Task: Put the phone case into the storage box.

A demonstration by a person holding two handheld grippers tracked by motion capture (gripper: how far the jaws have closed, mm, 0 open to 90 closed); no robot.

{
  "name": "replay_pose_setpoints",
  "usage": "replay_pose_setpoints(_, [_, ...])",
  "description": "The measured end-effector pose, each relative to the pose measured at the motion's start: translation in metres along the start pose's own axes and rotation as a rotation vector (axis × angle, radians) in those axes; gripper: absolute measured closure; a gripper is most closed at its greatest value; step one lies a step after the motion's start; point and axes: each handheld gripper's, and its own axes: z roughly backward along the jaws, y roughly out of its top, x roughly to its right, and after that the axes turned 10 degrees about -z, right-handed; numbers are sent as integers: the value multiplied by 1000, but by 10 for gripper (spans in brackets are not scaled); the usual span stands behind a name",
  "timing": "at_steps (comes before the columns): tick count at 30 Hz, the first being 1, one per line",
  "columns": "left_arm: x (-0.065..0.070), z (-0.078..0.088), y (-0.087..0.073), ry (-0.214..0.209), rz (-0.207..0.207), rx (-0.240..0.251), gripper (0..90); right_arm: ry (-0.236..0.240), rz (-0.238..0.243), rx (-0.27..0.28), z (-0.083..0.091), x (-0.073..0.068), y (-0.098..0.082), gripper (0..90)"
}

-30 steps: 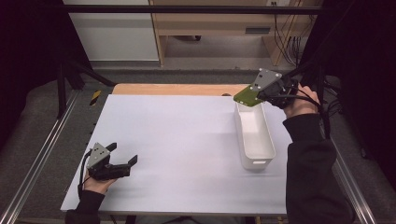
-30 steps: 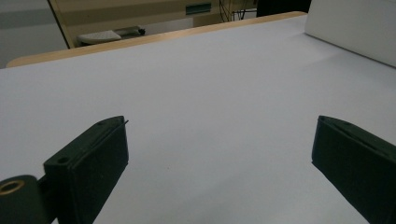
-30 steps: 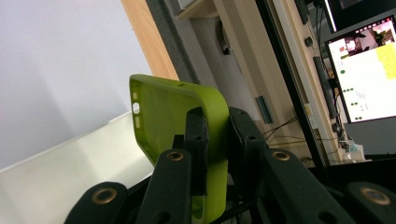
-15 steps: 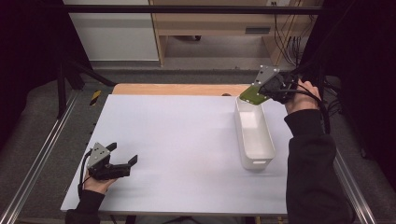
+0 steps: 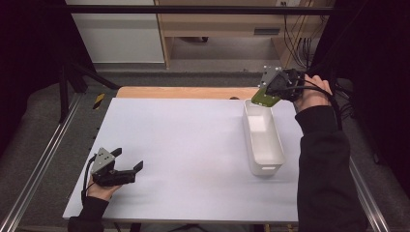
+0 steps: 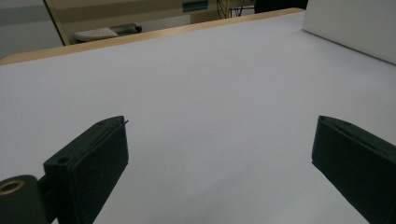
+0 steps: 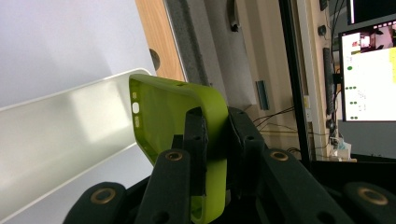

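Observation:
My right gripper (image 5: 268, 93) is shut on a lime green phone case (image 5: 263, 98), held in the air over the far end of a long white bin (image 5: 265, 159). In the right gripper view the green phone case (image 7: 180, 107) is pinched by its side wall between the black jaws, with the white bin (image 7: 60, 126) below it. My left gripper (image 5: 126, 165) rests at the table's near left, in a hand, jaws wide apart with nothing in them. The left gripper view has the two black fingertips (image 6: 95, 154) spread over bare white table (image 6: 201, 93).
The white bin stands lengthwise at the right of the white table (image 5: 183, 150). A wooden strip (image 5: 183, 92) runs along the far edge, with a metal rail (image 5: 43, 159) at the left. A lit monitor (image 7: 369, 74) stands beyond the table in the right gripper view.
My right gripper has carried the phone case a little farther back and right along the bin's far end. The left gripper has stayed put.

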Motion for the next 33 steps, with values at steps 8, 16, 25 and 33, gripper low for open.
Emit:
replay_pose_setpoints(8, [0,-1,0,0,-7,-7,33,19,55,-43,-10,1,0,789])
replay_pose_setpoints(16, [1,-3,-1,-9,-9,-14,33,45,96,-42,-19,3,4,789])
replay_pose_setpoints(25, [1,-5,-3,-14,-8,-25,33,70,169,-59,-30,8,9,789])
replay_pose_setpoints(33, [2,-7,-4,-14,-9,-33,33,105,186,-65,-43,12,9,789])
